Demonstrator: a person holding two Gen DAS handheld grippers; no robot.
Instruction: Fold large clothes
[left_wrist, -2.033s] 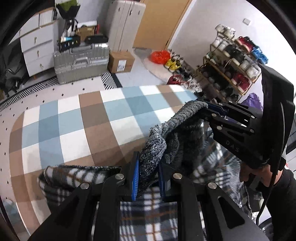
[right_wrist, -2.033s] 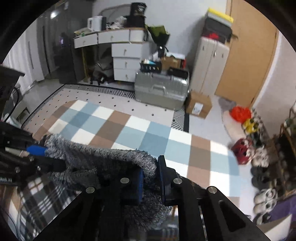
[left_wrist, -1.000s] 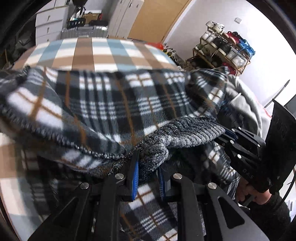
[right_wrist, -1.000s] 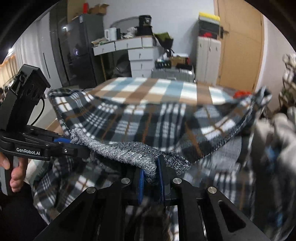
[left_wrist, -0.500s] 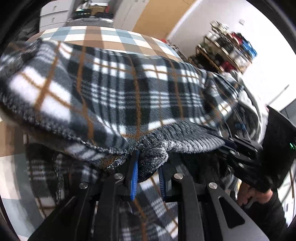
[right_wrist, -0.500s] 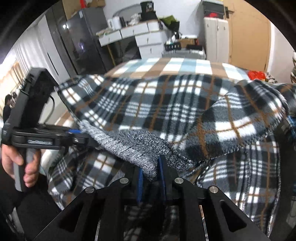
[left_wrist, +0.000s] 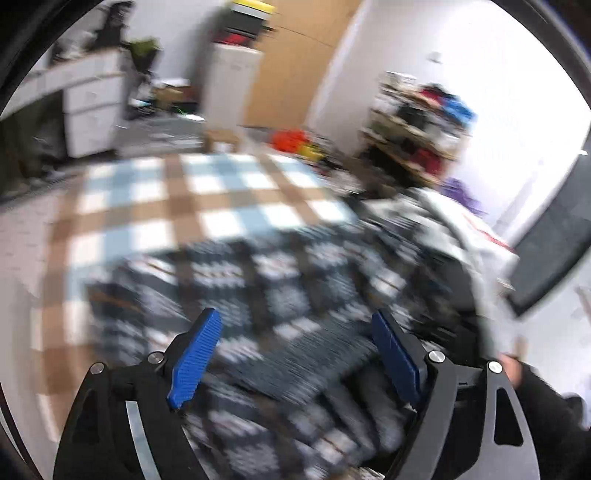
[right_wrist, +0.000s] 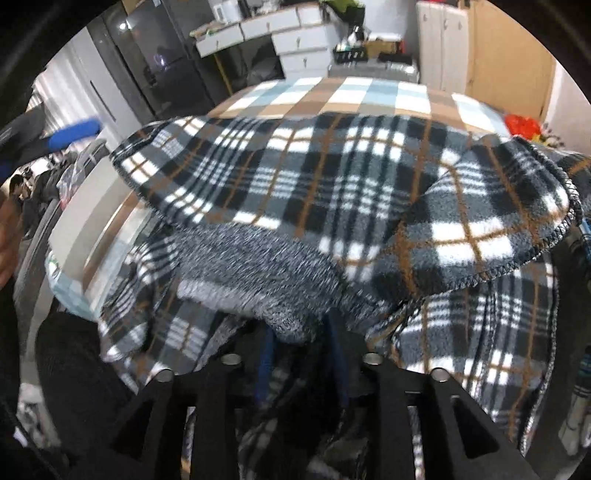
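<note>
Left wrist view: left tool has released the plaid garment; right tool still grips it

A checked cloth covers the table ahead of the gripper; white drawers, a wooden door and shoe rack stand beyond.

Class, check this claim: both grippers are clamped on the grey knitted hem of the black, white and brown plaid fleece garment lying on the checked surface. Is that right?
Not quite. The left wrist view shows the left gripper open, its blue pads wide apart above the plaid fleece garment. Whether the right gripper is clamped on the grey knitted hem cannot be made out.
</note>
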